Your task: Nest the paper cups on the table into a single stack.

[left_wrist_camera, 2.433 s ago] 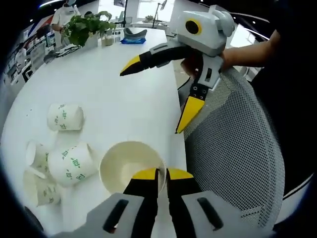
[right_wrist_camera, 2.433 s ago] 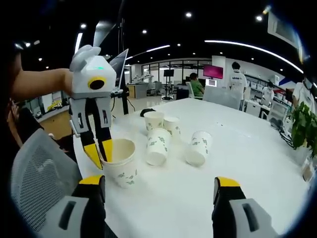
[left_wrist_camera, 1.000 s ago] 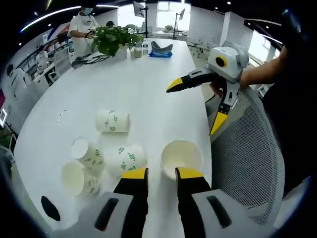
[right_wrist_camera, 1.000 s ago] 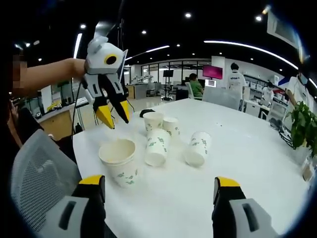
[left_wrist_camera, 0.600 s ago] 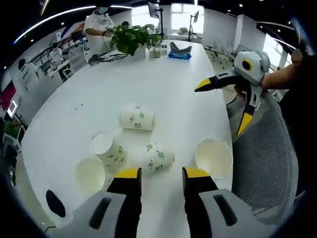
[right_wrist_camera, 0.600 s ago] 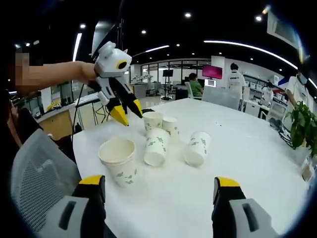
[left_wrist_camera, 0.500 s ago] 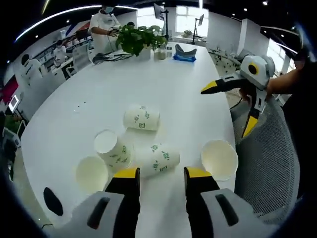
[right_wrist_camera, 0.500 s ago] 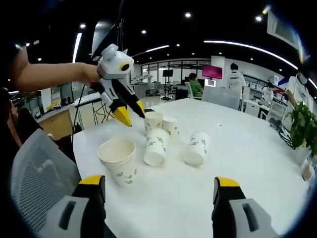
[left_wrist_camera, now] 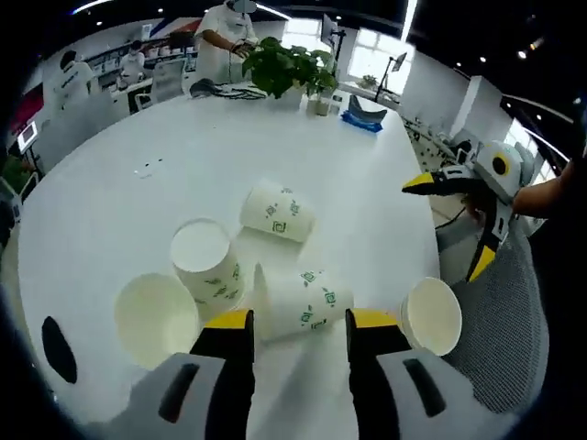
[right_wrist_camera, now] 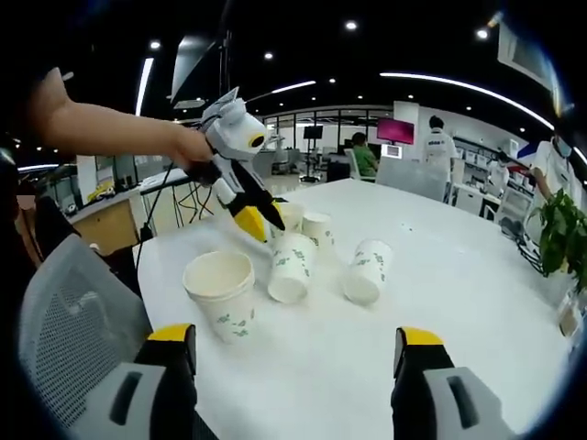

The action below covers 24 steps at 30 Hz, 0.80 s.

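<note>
Several white paper cups with green print lie on the white table [left_wrist_camera: 138,137]. One cup [left_wrist_camera: 431,314] stands upright near the table's edge, also seen as the cup [right_wrist_camera: 220,291]. A cup on its side [left_wrist_camera: 298,301] shows between the tips of my left gripper [left_wrist_camera: 298,321], which is open; I cannot tell whether it touches. Another lies beyond [left_wrist_camera: 278,211], and two more [left_wrist_camera: 206,264] [left_wrist_camera: 156,316] lie to the left. In the right gripper view the left gripper [right_wrist_camera: 260,221] points down at the lying cup [right_wrist_camera: 289,266]. My right gripper [right_wrist_camera: 293,336] is open wide, short of the cups.
A grey mesh chair [left_wrist_camera: 514,312] [right_wrist_camera: 64,312] stands at the table's edge beside the upright cup. A potted plant [left_wrist_camera: 289,64] and a blue object [left_wrist_camera: 364,115] sit at the table's far end. People stand in the office behind.
My left gripper let go of the upright cup's rim, opened, lifted away and moved over to the cup lying on its side. The right gripper has stayed in place, open.
</note>
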Motion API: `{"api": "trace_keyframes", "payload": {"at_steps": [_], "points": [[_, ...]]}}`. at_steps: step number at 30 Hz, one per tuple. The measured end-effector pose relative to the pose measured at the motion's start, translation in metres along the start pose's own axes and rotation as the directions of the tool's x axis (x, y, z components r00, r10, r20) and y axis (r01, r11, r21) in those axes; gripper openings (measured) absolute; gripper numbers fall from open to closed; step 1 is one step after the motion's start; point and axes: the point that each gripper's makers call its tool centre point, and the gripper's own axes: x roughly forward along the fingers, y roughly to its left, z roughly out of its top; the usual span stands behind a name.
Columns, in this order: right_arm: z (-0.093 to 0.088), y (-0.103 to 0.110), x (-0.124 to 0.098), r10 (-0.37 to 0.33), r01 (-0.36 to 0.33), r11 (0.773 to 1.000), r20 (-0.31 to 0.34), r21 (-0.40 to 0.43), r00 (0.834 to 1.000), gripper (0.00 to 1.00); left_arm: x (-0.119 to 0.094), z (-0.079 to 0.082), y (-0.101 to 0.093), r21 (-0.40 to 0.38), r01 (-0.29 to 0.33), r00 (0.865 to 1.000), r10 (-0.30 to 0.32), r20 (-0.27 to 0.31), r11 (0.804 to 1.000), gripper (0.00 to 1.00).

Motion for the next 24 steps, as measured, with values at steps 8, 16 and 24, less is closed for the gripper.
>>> {"api": "trace_keyframes", "payload": {"at_steps": [8, 16, 24], "points": [[0.001, -0.002, -0.001, -0.008, 0.008, 1.000, 0.004, 0.006, 1.000, 0.89, 0.014, -0.003, 0.006, -0.063, 0.005, 0.999, -0.002, 0.037, 0.998, 0.32], [0.001, -0.004, -0.001, -0.013, 0.013, 1.000, 0.006, 0.011, 1.000, 0.88, 0.014, 0.002, 0.006, -0.194, 0.035, 0.993, -0.013, 0.114, 0.980, 0.22], [0.000, -0.002, 0.000, -0.006, 0.006, 1.000, -0.001, 0.006, 1.000, 0.88, 0.010, -0.003, 0.005, -0.261, 0.075, 0.986, -0.031, 0.166, 0.962, 0.15]]}}
